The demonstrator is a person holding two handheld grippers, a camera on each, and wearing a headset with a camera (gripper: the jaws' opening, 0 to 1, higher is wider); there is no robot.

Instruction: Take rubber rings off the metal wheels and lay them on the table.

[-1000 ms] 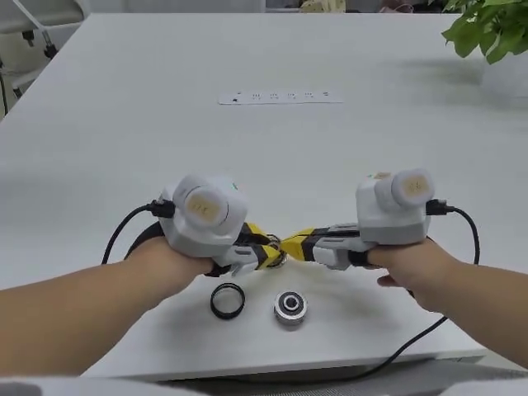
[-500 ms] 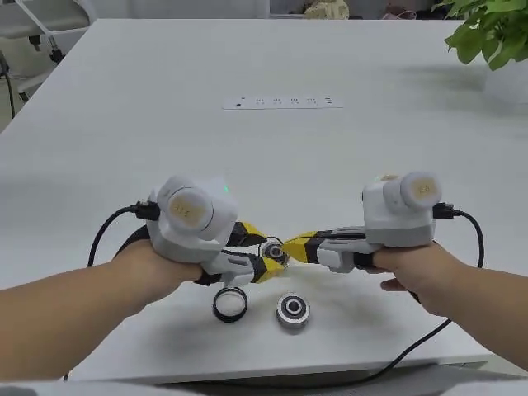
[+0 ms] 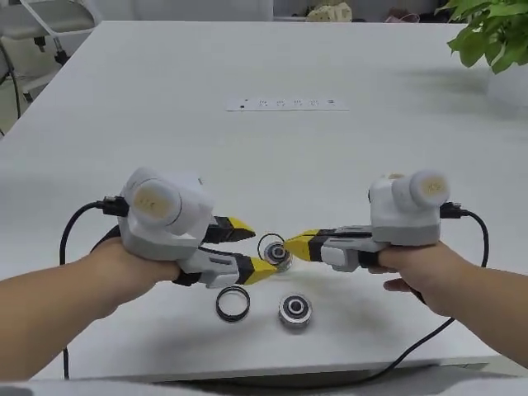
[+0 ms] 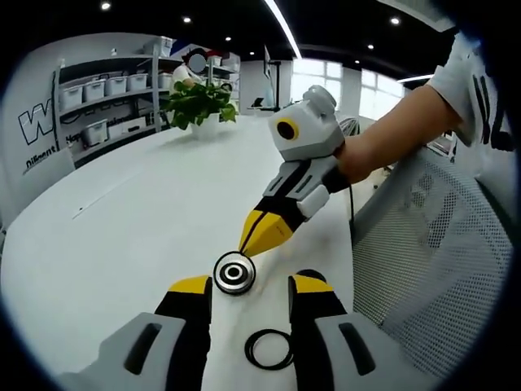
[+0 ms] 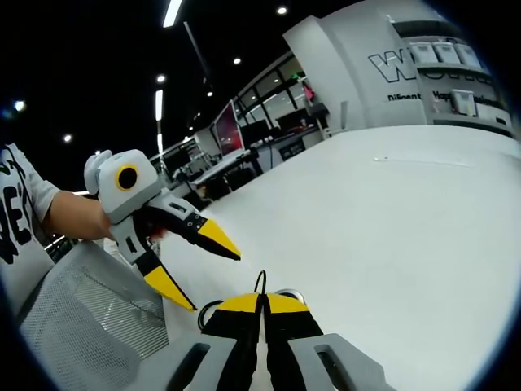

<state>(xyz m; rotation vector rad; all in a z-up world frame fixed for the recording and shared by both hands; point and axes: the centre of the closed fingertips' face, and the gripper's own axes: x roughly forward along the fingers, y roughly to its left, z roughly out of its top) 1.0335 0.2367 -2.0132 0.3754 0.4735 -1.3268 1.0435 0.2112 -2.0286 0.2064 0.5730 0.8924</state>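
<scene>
Black rubber ring [image 3: 233,303] lying loose and flat on the white table [image 3: 371,165], leftmost of the small parts and close to the near edge. Above it, left hand-held gripper [image 3: 262,247] with jaws spread wide, tips either side of a ringed silver metal wheel [image 3: 275,252] without touching it; resting or lifted, impossible to tell. Just right of the loose ring, a bare silver metal wheel [image 3: 294,308], apparently stripped. Further right, right hand-held gripper [image 3: 289,244] with jaws closed, seemingly pinching the ringed wheel by its rubber rim. Probably mid-strip on this second wheel: next, closing the left jaws on the metal body, then peeling the rubber away sideways. Near table edge close below; broad open table beyond for laying down, white power strip [image 3: 286,104] and green potted plant [image 3: 495,33] well apart
</scene>
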